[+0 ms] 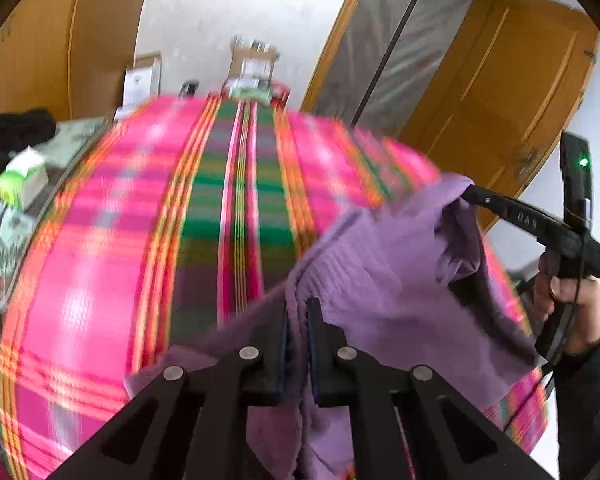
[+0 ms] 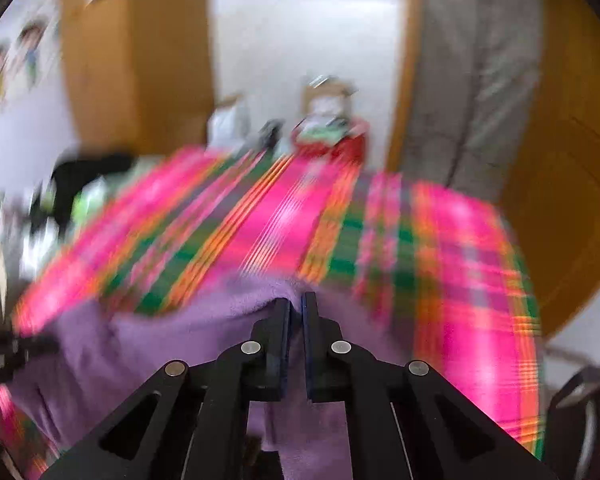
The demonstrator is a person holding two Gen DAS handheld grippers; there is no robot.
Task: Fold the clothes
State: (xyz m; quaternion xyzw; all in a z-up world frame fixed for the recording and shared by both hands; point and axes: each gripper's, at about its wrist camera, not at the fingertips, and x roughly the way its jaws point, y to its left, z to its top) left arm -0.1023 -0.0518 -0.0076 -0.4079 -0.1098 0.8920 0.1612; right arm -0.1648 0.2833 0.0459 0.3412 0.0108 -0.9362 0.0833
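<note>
A lilac knitted garment point(image 1: 384, 276) hangs lifted over the pink plaid cloth point(image 1: 112, 240) that covers the table. My left gripper point(image 1: 298, 310) is shut on a bunched fold of it at the near edge. In the left wrist view my right gripper point(image 1: 470, 192) pinches another corner at the right, held by a hand point(image 1: 568, 300). In the right wrist view my right gripper point(image 2: 296, 304) is shut on the lilac garment point(image 2: 148, 344), which stretches left toward the other gripper point(image 2: 4, 352) at the frame's edge. Both pictures are smeared by motion.
Cardboard boxes point(image 1: 252, 60) and a red container point(image 2: 340, 140) stand beyond the table's far end. A black cloth point(image 1: 16, 128) and a green-capped packet point(image 1: 20, 180) lie on a side surface at the left. Wooden doors point(image 1: 520, 88) flank a white wall.
</note>
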